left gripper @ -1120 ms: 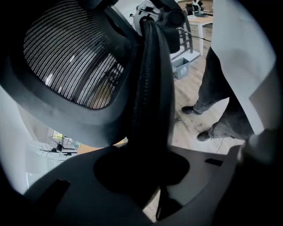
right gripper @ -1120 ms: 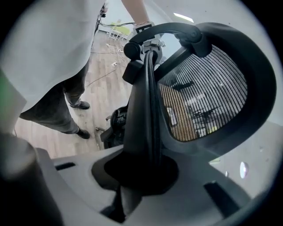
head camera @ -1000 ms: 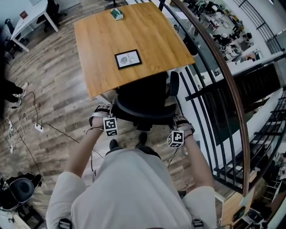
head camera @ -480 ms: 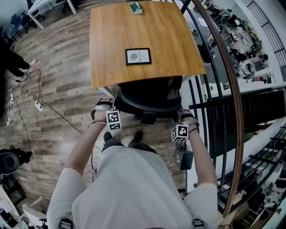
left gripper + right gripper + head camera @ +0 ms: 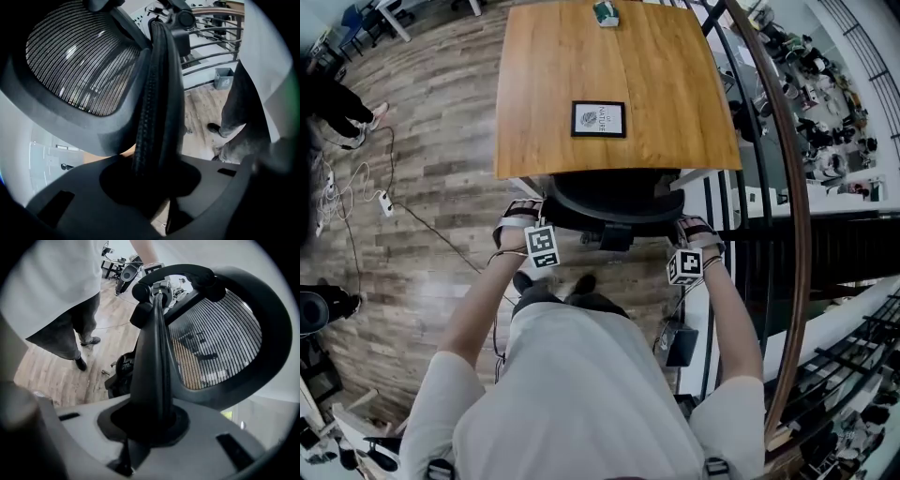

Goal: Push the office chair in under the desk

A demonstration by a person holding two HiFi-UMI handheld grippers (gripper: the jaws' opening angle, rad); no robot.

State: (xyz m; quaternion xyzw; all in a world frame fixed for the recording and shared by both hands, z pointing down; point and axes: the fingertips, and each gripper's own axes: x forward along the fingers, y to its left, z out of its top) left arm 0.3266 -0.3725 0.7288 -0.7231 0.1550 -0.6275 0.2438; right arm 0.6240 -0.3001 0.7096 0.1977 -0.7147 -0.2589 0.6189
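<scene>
The left gripper (image 5: 523, 212) clamped the chair (image 5: 614, 202) back at its nine o'clock side and the right gripper (image 5: 692, 229) at three o'clock, with the seat tucked under the desk (image 5: 562, 75) at its six o'clock edge.

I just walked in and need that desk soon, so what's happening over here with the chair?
A person stands behind the office chair with a claw in each hand. The left claw and right claw each clamp a side edge of its backrest. The seat is out of sight beneath the wooden desk; only the backrest shows at the desk's near edge.
</scene>
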